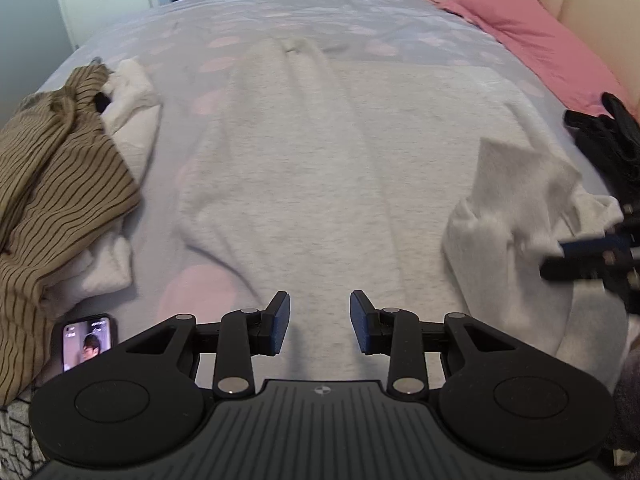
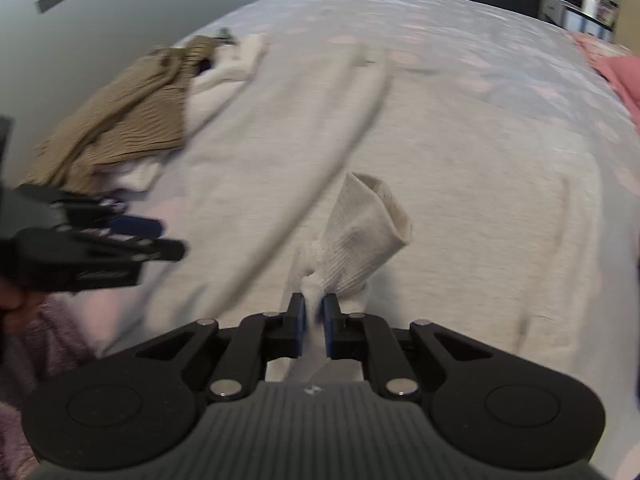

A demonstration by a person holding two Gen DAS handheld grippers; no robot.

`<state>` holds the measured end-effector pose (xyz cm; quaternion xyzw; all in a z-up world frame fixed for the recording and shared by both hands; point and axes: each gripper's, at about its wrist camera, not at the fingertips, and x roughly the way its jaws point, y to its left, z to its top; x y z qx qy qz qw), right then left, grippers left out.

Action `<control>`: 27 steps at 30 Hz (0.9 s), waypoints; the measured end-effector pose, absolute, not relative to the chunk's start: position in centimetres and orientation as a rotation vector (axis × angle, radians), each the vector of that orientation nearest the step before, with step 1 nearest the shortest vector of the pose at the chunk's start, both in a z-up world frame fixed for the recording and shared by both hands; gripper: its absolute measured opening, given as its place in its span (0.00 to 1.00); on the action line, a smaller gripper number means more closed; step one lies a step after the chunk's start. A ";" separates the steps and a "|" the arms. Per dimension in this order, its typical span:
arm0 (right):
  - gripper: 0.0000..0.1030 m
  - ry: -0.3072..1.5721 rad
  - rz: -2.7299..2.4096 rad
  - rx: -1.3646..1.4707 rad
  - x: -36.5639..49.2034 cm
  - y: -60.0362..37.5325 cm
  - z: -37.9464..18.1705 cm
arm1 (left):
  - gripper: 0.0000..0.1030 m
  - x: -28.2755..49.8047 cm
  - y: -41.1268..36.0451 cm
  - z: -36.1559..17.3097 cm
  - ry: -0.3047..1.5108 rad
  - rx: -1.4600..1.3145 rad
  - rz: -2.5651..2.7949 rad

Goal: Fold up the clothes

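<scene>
Right claw (image 2: 313, 312) clamps a ribbed cuff (image 2: 360, 236) of the grey sweatshirt (image 1: 320, 160), lifted just ahead; left claw (image 1: 319, 322), fingers apart, hovers over its hem on the bed (image 1: 280, 8).

Pale grey sweatshirt (image 1: 320, 168) spread flat on bed, one sleeve lying straight along its left side, other sleeve's ribbed cuff (image 2: 360, 236) lifted off the body, bunched and standing upright.

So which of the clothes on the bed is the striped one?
The brown garment with thin dark stripes, crumpled at the left edge of the bed. The big grey sweatshirt spread in the middle is plain, and so is the white piece beside the striped one.
</scene>
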<state>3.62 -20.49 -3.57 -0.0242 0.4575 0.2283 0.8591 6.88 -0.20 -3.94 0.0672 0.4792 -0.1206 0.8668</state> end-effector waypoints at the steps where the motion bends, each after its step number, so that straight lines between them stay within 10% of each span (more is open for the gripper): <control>1: 0.12 0.967 0.516 -0.056 3.2 -19.9 -3.6 | 0.30 7.0 0.1 -3.9 1.006 0.132 -0.238; 6: 0.40 0.967 0.633 -0.082 2.0 -18.2 -3.4 | 0.30 7.4 1.2 -3.7 1.003 0.109 -0.187; 27: 0.54 1.002 0.427 -0.183 3.1 -21.8 -4.3 | 0.49 9.2 -0.2 -5.3 1.031 0.037 -0.213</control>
